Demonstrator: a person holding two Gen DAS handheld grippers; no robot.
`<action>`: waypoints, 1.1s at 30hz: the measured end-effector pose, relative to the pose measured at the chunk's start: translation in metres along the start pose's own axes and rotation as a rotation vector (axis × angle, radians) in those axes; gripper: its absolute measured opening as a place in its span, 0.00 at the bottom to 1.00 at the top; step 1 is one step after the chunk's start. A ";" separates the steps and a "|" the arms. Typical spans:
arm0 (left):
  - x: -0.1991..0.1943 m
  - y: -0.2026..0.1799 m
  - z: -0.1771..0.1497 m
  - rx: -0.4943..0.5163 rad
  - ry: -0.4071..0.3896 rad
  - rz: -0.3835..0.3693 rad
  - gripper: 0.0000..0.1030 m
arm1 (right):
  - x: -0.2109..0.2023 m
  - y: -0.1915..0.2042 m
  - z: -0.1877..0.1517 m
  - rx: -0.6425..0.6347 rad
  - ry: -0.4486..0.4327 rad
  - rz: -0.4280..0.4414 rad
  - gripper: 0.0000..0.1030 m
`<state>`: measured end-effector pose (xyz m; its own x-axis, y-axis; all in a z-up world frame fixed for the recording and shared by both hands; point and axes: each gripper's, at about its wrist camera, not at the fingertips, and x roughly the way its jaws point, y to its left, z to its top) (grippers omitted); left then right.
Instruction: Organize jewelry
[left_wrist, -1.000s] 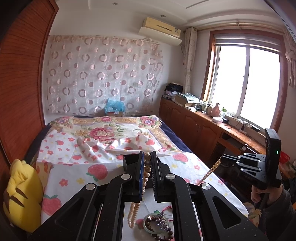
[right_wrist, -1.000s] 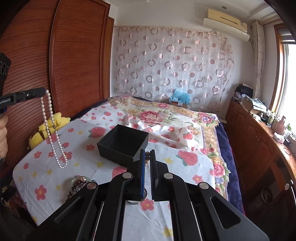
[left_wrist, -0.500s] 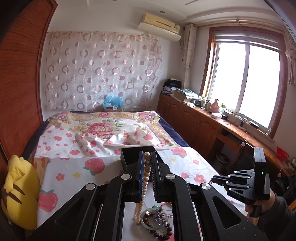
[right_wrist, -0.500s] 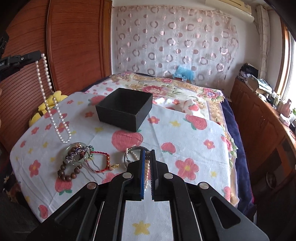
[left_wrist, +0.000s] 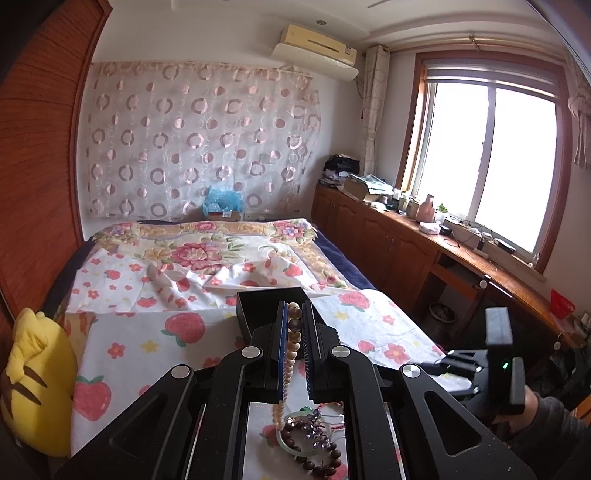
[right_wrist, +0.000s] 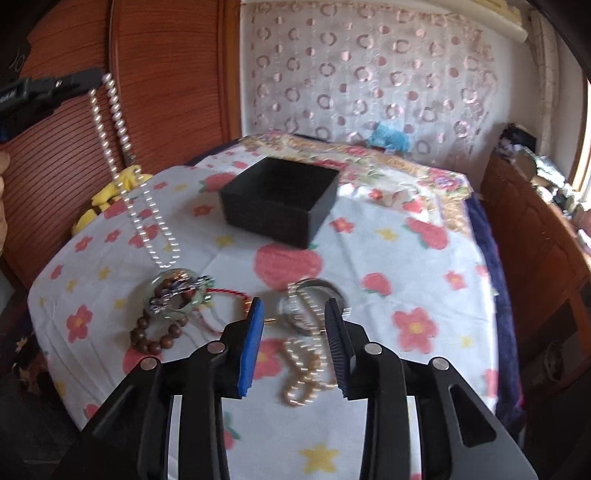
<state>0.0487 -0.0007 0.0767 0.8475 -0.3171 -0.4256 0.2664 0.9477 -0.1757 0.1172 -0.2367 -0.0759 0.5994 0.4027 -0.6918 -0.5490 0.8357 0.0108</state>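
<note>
1. Left gripper jaws pinch pearl necklace, dangling upper left; swing could snag the bracelet pile
2. Right gripper jaws just spread over bead strand lower centre; may grab the bangle too
3. Black box centre, still empty

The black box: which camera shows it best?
The right wrist view: the black box sits whole on the bedsheet, its open top and two walls clear. In the left wrist view only its far rim peeks out behind the left hand-held gripper.
</note>
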 end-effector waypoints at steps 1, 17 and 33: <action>0.000 -0.001 -0.001 0.000 0.002 0.001 0.06 | 0.004 0.007 -0.001 -0.010 0.003 0.015 0.36; -0.001 0.007 -0.006 -0.007 0.014 0.004 0.06 | 0.051 0.077 -0.010 -0.219 0.092 0.063 0.57; -0.003 0.014 -0.013 -0.012 0.016 0.006 0.06 | 0.054 0.045 0.014 -0.219 0.055 0.027 0.00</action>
<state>0.0438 0.0128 0.0642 0.8418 -0.3123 -0.4403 0.2560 0.9491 -0.1837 0.1330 -0.1722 -0.1029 0.5534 0.3981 -0.7316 -0.6815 0.7214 -0.1230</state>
